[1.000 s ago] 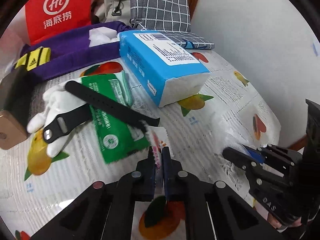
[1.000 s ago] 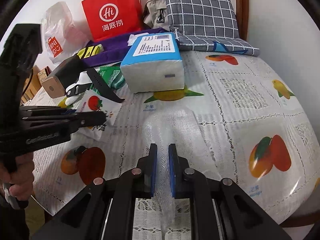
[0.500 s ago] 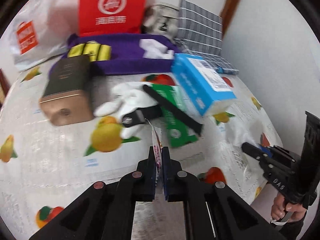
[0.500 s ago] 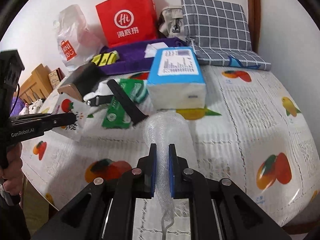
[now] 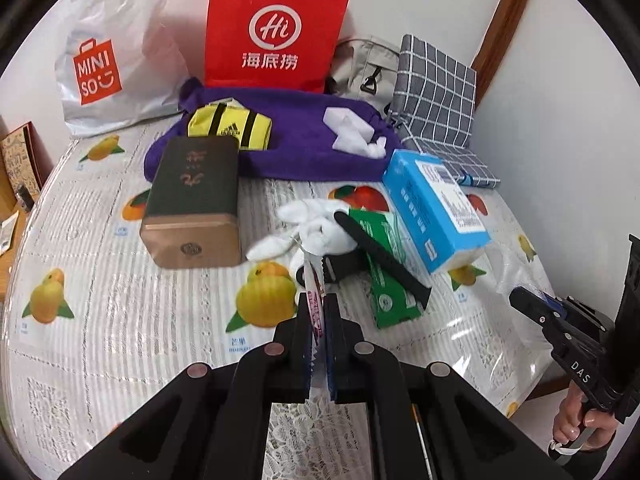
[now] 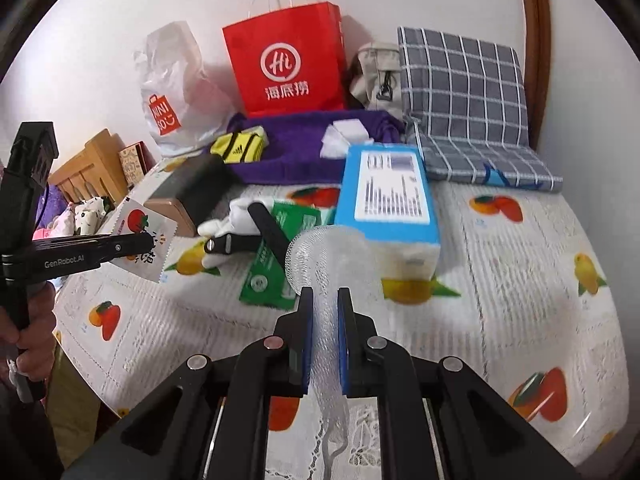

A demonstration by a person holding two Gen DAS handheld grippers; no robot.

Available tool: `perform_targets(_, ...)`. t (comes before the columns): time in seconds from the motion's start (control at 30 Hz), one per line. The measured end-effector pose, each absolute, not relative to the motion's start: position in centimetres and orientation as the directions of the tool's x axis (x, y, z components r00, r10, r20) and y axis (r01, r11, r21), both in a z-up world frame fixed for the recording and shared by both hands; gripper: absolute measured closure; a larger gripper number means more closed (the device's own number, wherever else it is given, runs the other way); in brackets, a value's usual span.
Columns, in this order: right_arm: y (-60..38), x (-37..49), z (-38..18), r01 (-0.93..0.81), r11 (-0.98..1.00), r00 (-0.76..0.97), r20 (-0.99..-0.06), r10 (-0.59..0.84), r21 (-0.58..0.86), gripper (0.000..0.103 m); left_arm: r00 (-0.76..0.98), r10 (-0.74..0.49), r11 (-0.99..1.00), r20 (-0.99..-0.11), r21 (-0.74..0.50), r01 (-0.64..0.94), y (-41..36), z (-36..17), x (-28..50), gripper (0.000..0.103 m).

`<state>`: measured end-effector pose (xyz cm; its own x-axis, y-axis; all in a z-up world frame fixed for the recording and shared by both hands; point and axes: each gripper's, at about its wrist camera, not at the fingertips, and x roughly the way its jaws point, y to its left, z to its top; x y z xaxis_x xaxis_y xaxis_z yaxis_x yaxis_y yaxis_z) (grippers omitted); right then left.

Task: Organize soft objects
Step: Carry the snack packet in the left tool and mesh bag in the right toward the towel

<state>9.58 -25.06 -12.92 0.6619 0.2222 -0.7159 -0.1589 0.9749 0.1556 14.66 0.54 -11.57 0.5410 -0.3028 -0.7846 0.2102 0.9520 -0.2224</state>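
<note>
Pinching a snack sachet — left claw, right claw gripping foam netting

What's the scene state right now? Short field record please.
left tongs: shut on strawberry-print packet, lifted off the table
right tongs: shut on clear mesh sleeve
table: fruit-print cloth
centre clutter: blue tissue pack, green packet, white glove, black strap
rear: red bag, purple towel
</note>
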Motion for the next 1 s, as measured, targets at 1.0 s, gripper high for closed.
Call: perform_targets(1.0, -23.4, 20.6, -8.5, -0.197, 0.971, 0.678, -0.696, 0.235, 0.136, 0.093, 0.651, -0.242, 0.97, -0.719, -0.178, 0.164, 1.6, -4.9, 24.0, 0.097)
